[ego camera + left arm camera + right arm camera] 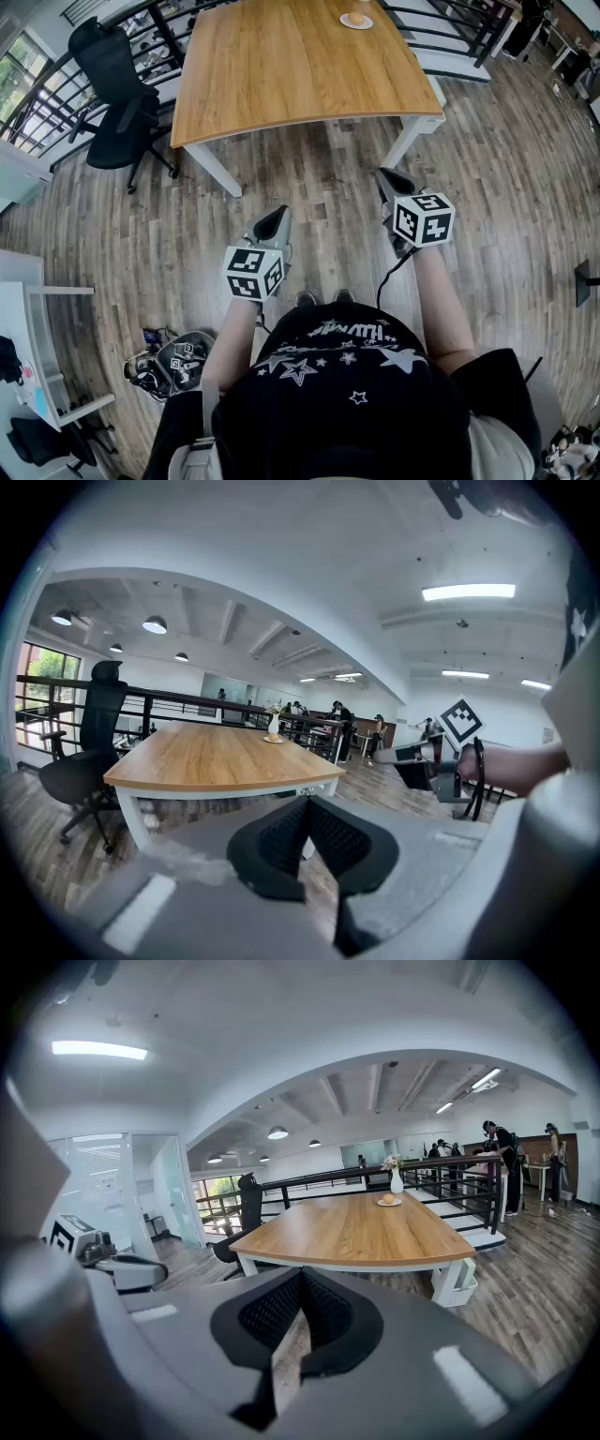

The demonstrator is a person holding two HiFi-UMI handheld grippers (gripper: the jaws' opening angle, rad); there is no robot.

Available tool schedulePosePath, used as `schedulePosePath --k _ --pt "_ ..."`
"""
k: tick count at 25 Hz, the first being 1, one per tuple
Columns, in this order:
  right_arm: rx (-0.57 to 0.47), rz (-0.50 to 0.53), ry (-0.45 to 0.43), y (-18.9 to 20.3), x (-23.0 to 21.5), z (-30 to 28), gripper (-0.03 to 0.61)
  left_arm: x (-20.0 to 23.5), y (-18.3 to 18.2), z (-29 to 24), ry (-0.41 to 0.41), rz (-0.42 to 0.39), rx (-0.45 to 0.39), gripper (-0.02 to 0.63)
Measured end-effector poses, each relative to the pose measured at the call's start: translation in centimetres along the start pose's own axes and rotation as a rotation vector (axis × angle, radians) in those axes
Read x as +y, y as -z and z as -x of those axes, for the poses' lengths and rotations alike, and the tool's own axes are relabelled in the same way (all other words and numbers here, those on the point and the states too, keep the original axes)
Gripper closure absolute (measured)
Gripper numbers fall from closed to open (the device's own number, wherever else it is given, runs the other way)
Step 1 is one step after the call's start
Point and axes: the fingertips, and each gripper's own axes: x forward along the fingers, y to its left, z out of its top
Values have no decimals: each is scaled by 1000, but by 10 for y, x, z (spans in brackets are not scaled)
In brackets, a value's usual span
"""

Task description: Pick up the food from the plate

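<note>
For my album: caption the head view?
Person facing a table, left tool and right tool shut and empty, food on a plate far off.

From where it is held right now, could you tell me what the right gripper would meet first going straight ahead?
Probably the near edge of the wooden table; only floor shows between it and the shut right gripper, though depth is hard to judge.

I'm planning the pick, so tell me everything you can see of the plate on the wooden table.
The plate is small, round, white and shallow, lying flat near the far edge of the wooden table. One rounded orange-brown piece of food sits at its middle. In the right gripper view a white vase with flowers stands just behind it; whether they touch cannot be told.
</note>
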Motion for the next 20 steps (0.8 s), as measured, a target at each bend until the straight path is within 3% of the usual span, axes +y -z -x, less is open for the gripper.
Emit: schedulePosePath --k 7,20 --pt "-18 9 -3 -6 4 -5 580 5 -10 -1 -5 -11 -22 612" --pt "-15 62 -46 3 29 -7 578 11 18 15 -14 21 16 612"
